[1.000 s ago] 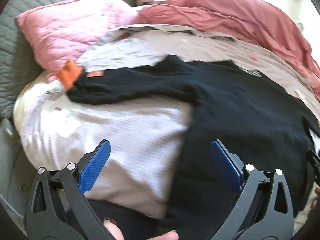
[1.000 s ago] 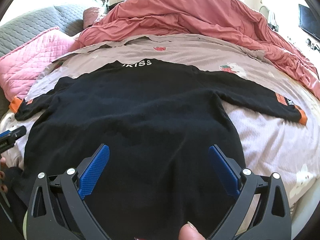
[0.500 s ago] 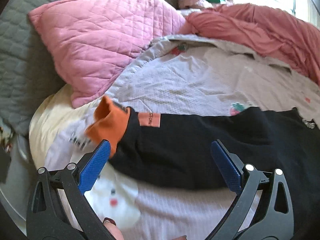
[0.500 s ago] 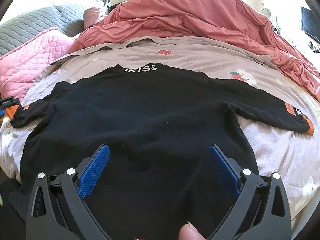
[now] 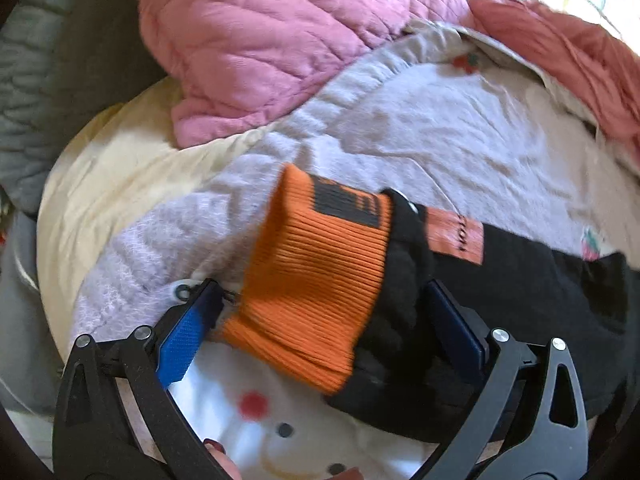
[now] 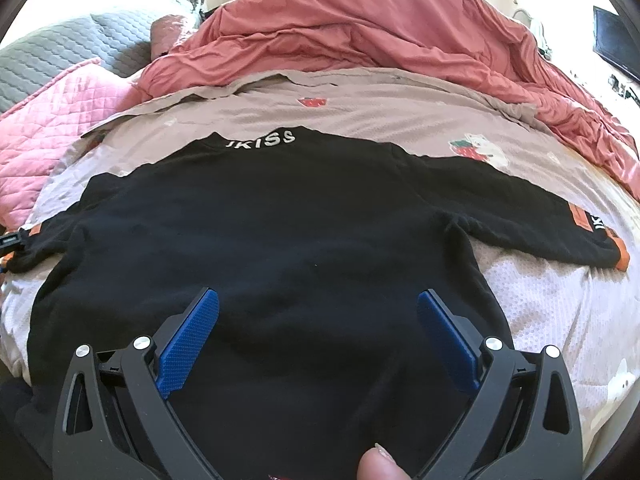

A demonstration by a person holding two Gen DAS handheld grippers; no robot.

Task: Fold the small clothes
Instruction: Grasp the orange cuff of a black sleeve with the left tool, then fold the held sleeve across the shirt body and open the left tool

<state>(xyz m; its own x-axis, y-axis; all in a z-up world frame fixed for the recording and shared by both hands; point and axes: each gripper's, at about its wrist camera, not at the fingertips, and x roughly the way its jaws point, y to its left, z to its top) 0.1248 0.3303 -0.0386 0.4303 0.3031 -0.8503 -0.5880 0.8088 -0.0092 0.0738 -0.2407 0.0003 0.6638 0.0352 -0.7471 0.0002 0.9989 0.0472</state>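
Note:
A small black sweater [image 6: 280,240] with white "JKISS" lettering at the collar lies spread flat on the bed, both sleeves out to the sides. Its left sleeve ends in an orange ribbed cuff [image 5: 316,280]. My left gripper [image 5: 324,304] is open, with the orange cuff and the black sleeve end lying between its blue fingers [image 5: 184,332]. My right gripper [image 6: 318,312] is open and empty, over the lower body of the sweater. The right sleeve's orange cuff [image 6: 622,258] lies at the far right.
The bed has a pale sheet [image 6: 560,300] with strawberry prints. A pink quilted pillow [image 5: 280,40] and grey quilted headboard [image 6: 60,52] are at the left. A rumpled red duvet [image 6: 400,32] is piled at the back. A dark screen [image 6: 616,40] is at the far right.
My left gripper has moved left along the sleeve and closed in on the orange cuff, which now sits between its fingers. The right gripper has barely moved.

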